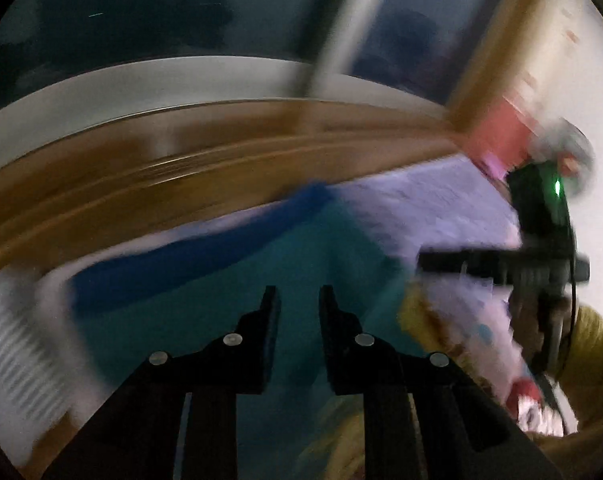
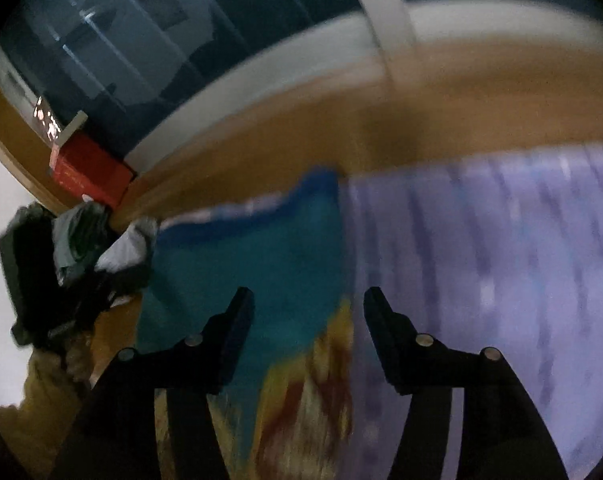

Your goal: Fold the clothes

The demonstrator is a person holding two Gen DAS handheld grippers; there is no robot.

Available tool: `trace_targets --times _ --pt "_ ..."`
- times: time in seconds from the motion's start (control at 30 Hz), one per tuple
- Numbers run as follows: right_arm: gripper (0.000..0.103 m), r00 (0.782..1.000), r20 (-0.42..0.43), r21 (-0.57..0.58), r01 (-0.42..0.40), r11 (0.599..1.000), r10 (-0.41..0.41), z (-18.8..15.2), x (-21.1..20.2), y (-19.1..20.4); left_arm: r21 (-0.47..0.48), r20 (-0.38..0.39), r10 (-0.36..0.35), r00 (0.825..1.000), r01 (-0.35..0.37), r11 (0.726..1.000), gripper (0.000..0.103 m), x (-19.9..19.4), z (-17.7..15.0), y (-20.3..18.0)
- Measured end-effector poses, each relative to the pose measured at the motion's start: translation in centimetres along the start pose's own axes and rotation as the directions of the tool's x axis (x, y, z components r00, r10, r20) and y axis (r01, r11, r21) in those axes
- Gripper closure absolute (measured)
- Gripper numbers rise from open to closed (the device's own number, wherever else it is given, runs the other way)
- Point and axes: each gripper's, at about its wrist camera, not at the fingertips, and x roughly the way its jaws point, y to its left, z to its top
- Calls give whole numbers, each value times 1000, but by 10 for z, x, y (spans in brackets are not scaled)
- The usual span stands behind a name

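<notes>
The left gripper (image 1: 299, 300) is matte black plastic: two angular fingers (image 1: 270, 312) with flat, stepped pads, each on paired struts joined by round silver screw heads. The right gripper (image 2: 308, 304) is built the same way, with black fingers (image 2: 237, 320) and silver screws at the joints. Seen from the left wrist, the right-hand unit's black body carries a small green light and a thin black cable. The person wears a mustard-yellow knitted sleeve (image 1: 593, 360).

No text can be read; the marks on the red box (image 2: 91, 172) are blurred.
</notes>
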Motion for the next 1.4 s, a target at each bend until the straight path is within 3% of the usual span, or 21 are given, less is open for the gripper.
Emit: trace_targets --times 0.13,0.23,0.3,0.33,0.43,0.47,0.63,0.7,0.77,0.83,0.87,0.97,1.1,1.2,1.27,1.4 --pt "45 999 -33 115 -18 993 22 -58 -12 -18 25 -96 -137 986 140 990 84 60 26 -19" --pt "47 998 -45 153 -26 988 33 -90 -8 -17 107 -132 -45 990 60 992 84 102 37 -30" --pt "72 999 -33 118 9 993 -6 -107 -9 -6 157 -121 127 984 -107 982 87 124 39 -29" --pt "91 999 -54 114 1 993 5 -115 -8 -1 164 -112 195 974 -176 971 87 135 43 -25" --pt "92 999 -49 122 8 993 -2 -139 -20 5 74 -67 203 977 -198 977 90 137 53 -5" --pt "92 999 -45 126 13 992 -8 -147 -26 6 57 -63 211 975 -208 977 99 138 56 -1" --pt "90 999 -45 190 11 982 -3 -184 -62 -3 88 -69 236 969 -229 969 100 133 52 -2" --pt "84 1000 -27 227 2 974 5 -195 -82 -11 81 -98 173 980 -166 983 98 115 44 -5" --pt "64 1000 -7 243 4 970 -3 -205 -99 -12 67 -110 112 988 -105 992 95 93 33 -9" --pt "43 1000 14 237 5 972 -9 -214 -118 -16 74 -97 86 992 -79 994 85 52 8 -18" --pt "38 1000 22 232 1 973 -6 -216 -125 -17 78 -84 93 992 -87 993 77 39 0 -24" --pt "37 999 10 180 -34 983 33 -222 -131 -14 49 -44 144 989 -142 989 70 -20 -43 -38" --pt "37 999 5 -31 44 999 -43 -238 -137 4 -96 -40 223 974 -225 970 67 -89 -128 -55" --pt "37 997 41 -191 75 979 -69 -255 -138 20 -243 -65 268 961 -276 930 67 -118 -188 -68" --pt "37 996 71 -244 77 967 -62 -258 -132 25 -348 -64 253 965 -259 901 67 -128 -220 -77" --pt "38 993 113 -270 68 961 -39 -256 -117 19 -412 -46 244 969 -241 879 67 -135 -249 -97"
